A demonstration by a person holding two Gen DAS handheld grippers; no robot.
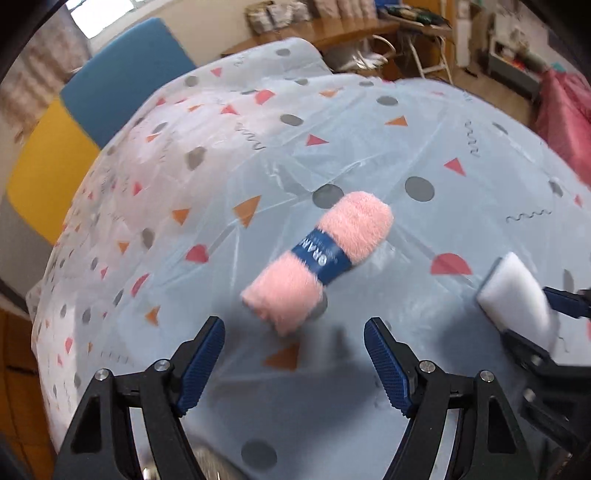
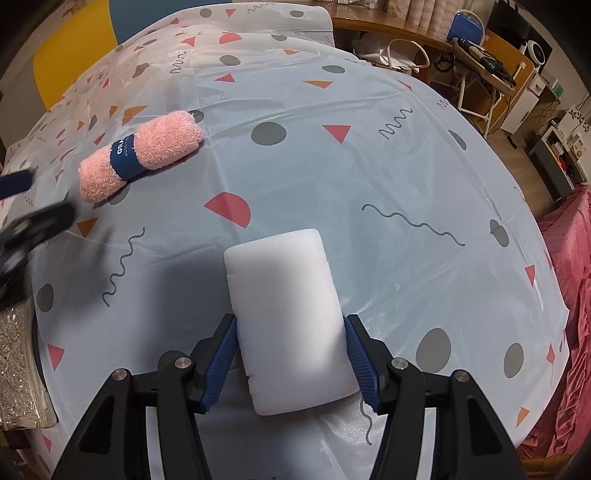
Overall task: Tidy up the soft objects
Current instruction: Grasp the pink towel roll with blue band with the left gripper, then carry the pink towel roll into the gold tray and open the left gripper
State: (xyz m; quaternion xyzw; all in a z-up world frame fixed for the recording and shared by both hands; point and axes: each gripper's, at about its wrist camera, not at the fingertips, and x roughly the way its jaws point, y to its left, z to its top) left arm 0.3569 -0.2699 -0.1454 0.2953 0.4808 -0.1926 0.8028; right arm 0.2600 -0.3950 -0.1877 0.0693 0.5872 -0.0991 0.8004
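Soft daylight from a window (image 1: 107,16) lights both views, with dark shadows under the fingers. The left wrist view is motion-blurred; fisheye bending curves the table (image 2: 388,177) edges.

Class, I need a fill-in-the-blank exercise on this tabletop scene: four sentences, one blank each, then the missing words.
1. The rolled towel is ____ in colour.
2. The band wrapped round the towel's middle is ____.
3. The white sponge sits between the fingers of the ____ gripper.
4. Nothing lies between the fingers of the ____ gripper, which is near the towel.

Missing words: pink; blue; right; left
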